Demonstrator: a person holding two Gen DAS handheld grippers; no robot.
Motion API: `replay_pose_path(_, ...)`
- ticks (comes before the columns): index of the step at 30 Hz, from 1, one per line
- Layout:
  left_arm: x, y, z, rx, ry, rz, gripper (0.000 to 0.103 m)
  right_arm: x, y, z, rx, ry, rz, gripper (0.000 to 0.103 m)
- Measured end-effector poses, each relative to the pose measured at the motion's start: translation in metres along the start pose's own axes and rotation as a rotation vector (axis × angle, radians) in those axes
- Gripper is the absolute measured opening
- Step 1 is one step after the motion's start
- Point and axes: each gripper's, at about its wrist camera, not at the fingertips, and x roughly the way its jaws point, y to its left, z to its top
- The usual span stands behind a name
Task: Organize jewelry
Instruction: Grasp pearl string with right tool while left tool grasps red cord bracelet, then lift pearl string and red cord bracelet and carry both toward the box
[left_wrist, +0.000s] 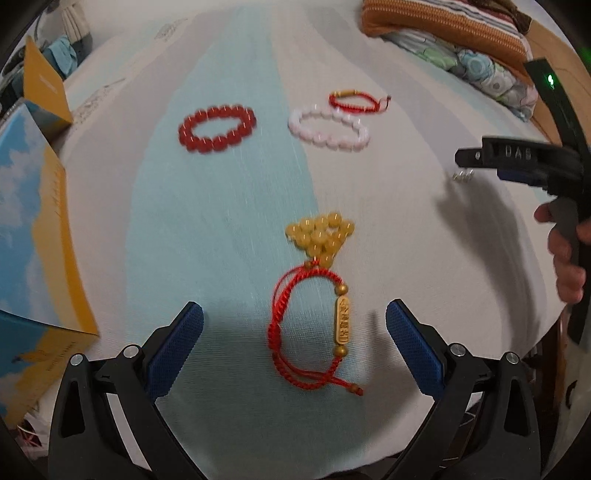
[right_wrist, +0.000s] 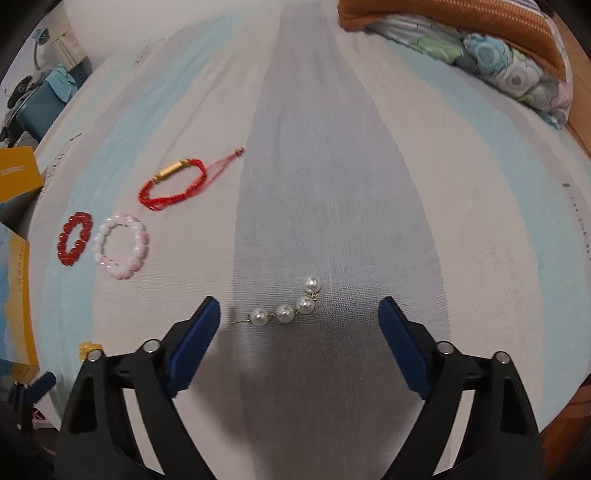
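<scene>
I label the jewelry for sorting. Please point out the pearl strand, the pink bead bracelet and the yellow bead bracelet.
pearl strand (right_wrist: 285, 313), right wrist view, on the second pearl.
pink bead bracelet (right_wrist: 110, 224), right wrist view, on an upper bead.
yellow bead bracelet (left_wrist: 320, 236), left wrist view, on the bead heap.

A bed sheet (right_wrist: 332, 147) with pale blue, white and grey stripes covers the bed. At 1 o'clock lies an orange striped pillow (left_wrist: 443, 26) on top of a flowered blanket (left_wrist: 480, 70). At 9 o'clock a yellow and blue box (left_wrist: 33, 229) stands on the sheet, and a teal bag (right_wrist: 40, 107) is at 10 o'clock.
</scene>
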Motion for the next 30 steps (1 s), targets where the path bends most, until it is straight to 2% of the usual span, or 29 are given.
replay_pose_path(3,0.012,0.001,-0.004,0.002,0.017,0.005,0.096,0.011,-0.003,-0.001,0.025,0.029,0.026,0.066)
replay_pose_path(5,0.015,-0.001,-0.007,0.015,0.010,0.020,0.095,0.015,-0.004,-0.002,0.030,0.039,0.029,0.062)
replay_pose_path(8,0.013,-0.003,-0.008,0.022,0.005,0.035,0.085,0.017,-0.005,-0.003,0.032,0.034,0.025,0.054)
replay_pose_path(10,0.013,-0.004,-0.009,0.032,0.006,0.039,0.075,0.017,-0.006,-0.004,0.036,0.031,0.029,0.044)
replay_pose_path(18,0.008,-0.002,-0.011,0.019,0.030,0.012,0.038,0.015,-0.009,-0.006,0.032,0.027,0.027,0.021)
replay_pose_path(20,0.007,0.000,-0.012,0.010,0.031,0.011,0.025,0.015,-0.010,-0.007,0.033,0.023,0.023,0.015)
replay_pose_path(21,0.006,0.001,-0.012,0.009,0.028,0.016,0.013,0.014,-0.010,-0.007,0.034,0.018,0.022,0.010)
replay_pose_path(22,0.005,0.001,-0.012,0.009,0.025,0.020,0.009,0.013,-0.011,-0.008,0.035,0.012,0.024,0.010)
replay_pose_path(30,-0.004,0.005,-0.009,-0.010,0.009,-0.012,0.008,0.005,-0.014,-0.012,0.041,-0.014,0.024,0.010)
